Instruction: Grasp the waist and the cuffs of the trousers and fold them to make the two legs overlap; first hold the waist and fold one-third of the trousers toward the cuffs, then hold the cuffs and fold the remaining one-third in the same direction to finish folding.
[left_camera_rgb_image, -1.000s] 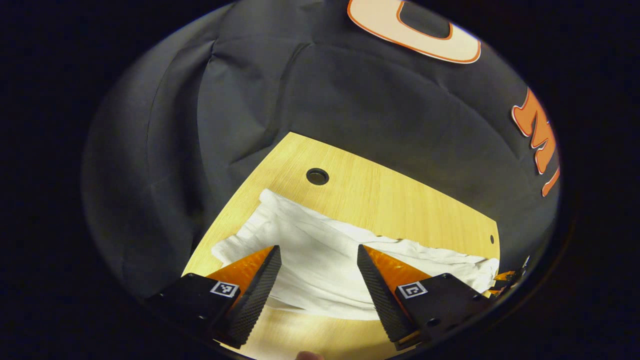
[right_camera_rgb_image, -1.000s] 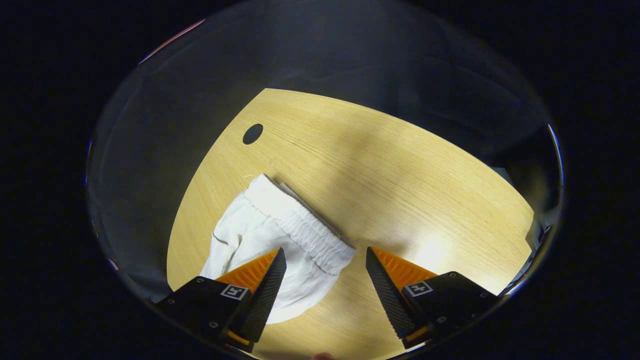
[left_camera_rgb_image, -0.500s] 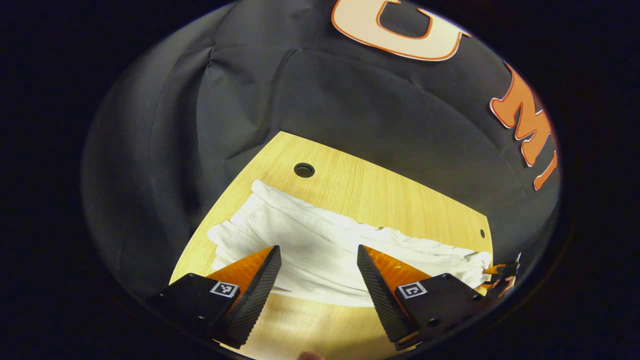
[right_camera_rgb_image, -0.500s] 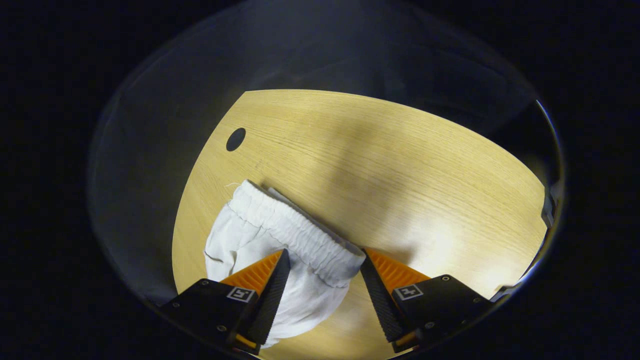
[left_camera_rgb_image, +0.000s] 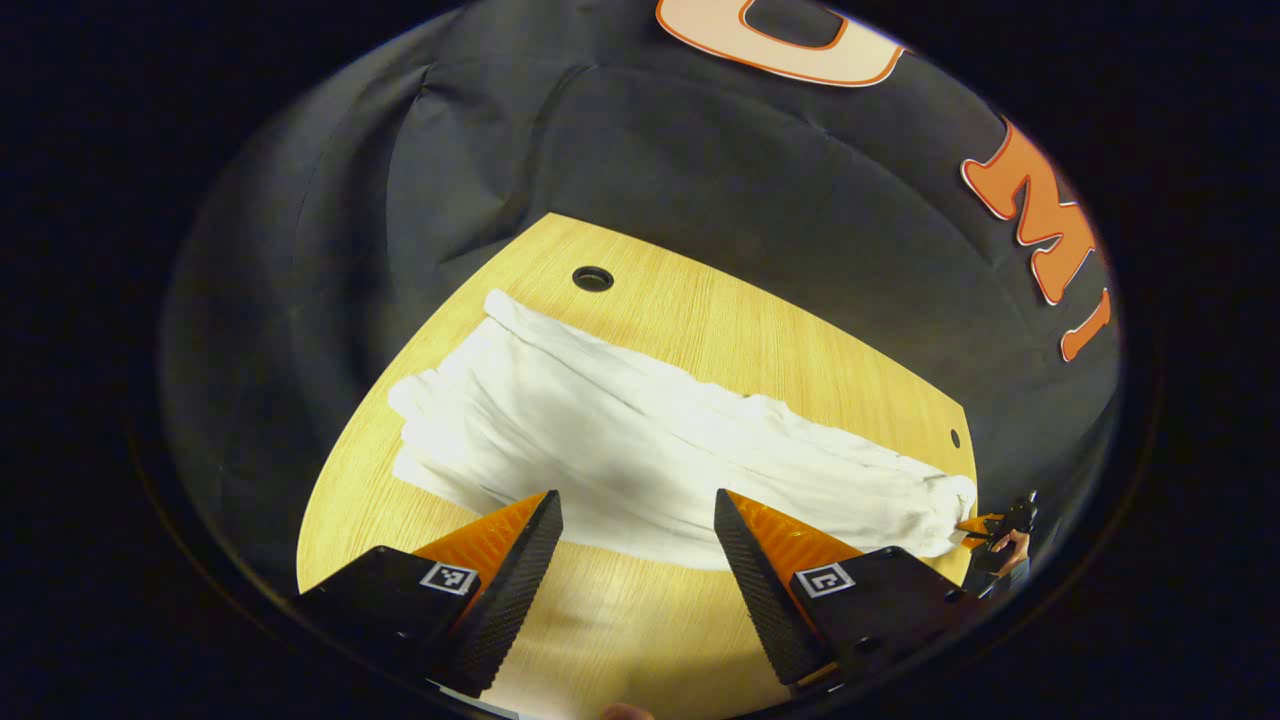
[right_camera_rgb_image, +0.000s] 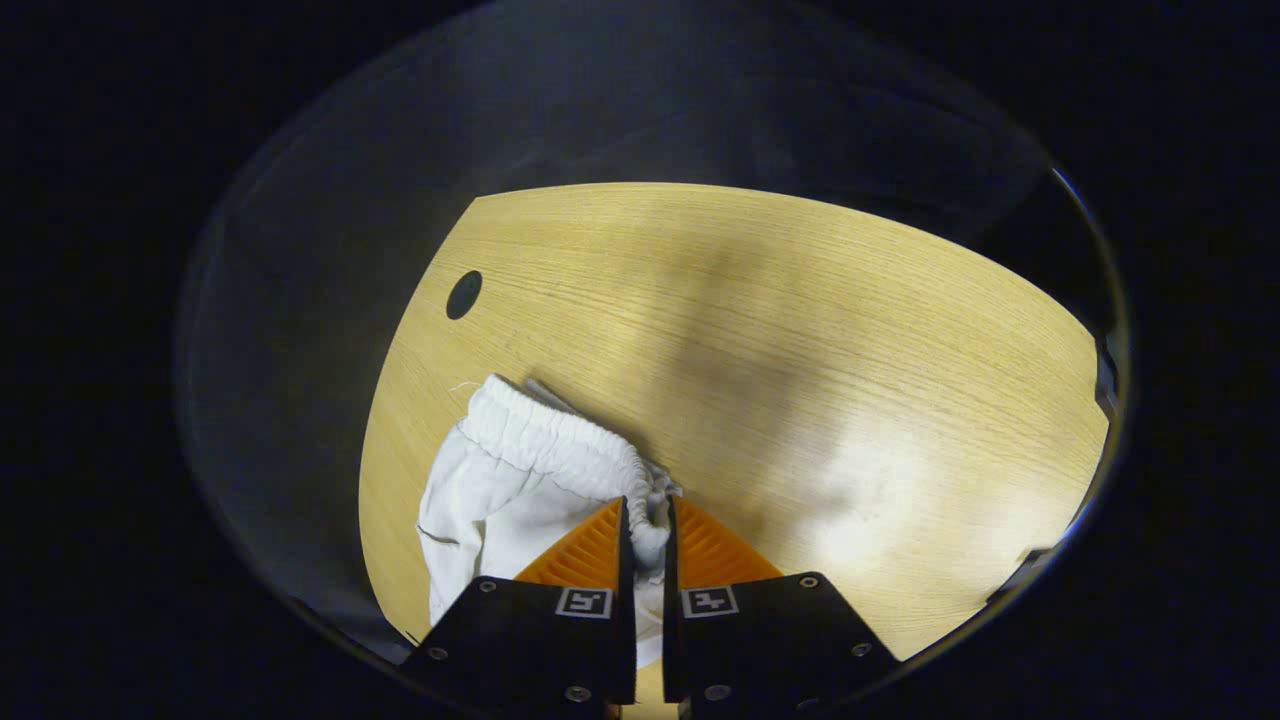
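Observation:
White trousers (left_camera_rgb_image: 620, 440) lie stretched across the wooden table (left_camera_rgb_image: 760, 350) in the left gripper view, cuffs at the left end, waist at the far right. My left gripper (left_camera_rgb_image: 638, 505) hovers open over their near edge, nothing between its fingers. In the right gripper view my right gripper (right_camera_rgb_image: 646, 520) is shut on the gathered elastic waist (right_camera_rgb_image: 560, 450) of the trousers (right_camera_rgb_image: 480, 500), the cloth bunched between both fingers. The right gripper (left_camera_rgb_image: 985, 525) and the hand holding it also show small at the trousers' far end in the left gripper view.
The table (right_camera_rgb_image: 800, 350) has a round cable hole (left_camera_rgb_image: 592, 278) near the cuffs and another hole (right_camera_rgb_image: 464, 295) near the waist. Black cloth walls surround the table on all sides. Bare wood stretches to the right of the waist in the right gripper view.
The right gripper moved onto the waistband and shut on it, bunching the elastic. The left gripper drew back and up, still open, so more of the trousers shows.

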